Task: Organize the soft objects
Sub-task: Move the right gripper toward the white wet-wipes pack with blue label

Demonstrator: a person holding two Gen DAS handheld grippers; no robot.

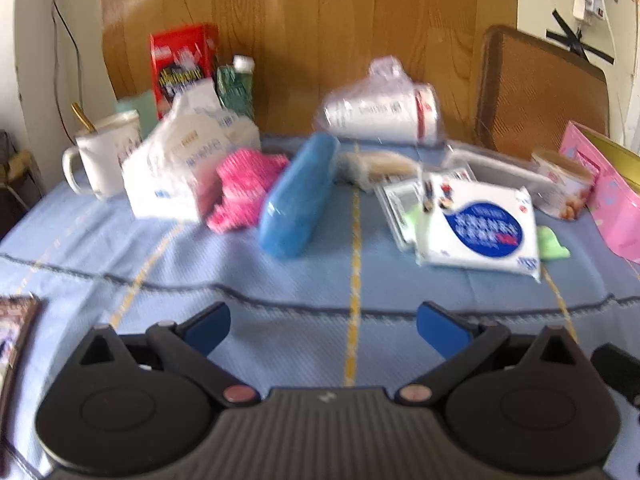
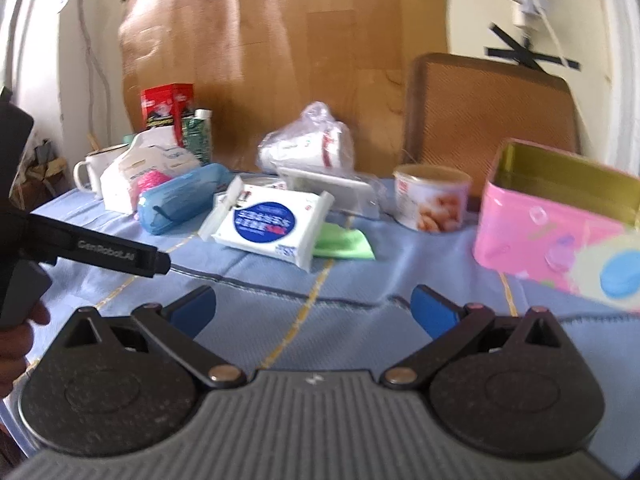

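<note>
A pink knitted cloth [image 1: 244, 188] [image 2: 150, 182] lies beside a white tissue pack [image 1: 176, 168] [image 2: 140, 168]. To its right a blue soft roll [image 1: 298, 196] [image 2: 180, 198] lies slanted. A white wet-wipe pack with a blue label [image 1: 476, 228] [image 2: 268, 228] rests on a green cloth [image 1: 554, 242] [image 2: 344, 244]. My left gripper [image 1: 323, 330] is open, low over the blue tablecloth [image 1: 280, 280], well short of these. My right gripper [image 2: 314, 310] is open too, nothing between its blue pads. The left tool's black body [image 2: 108, 254] shows at the left of the right wrist view.
An open pink tin box [image 2: 560, 220] [image 1: 604, 204] stands at the right. A printed paper tub [image 2: 432, 198], a bagged stack of cups [image 1: 384, 108], a white mug [image 1: 104, 156], a red carton [image 1: 184, 64] and a green carton [image 1: 236, 84] line the back. A chair back [image 2: 492, 112] rises behind.
</note>
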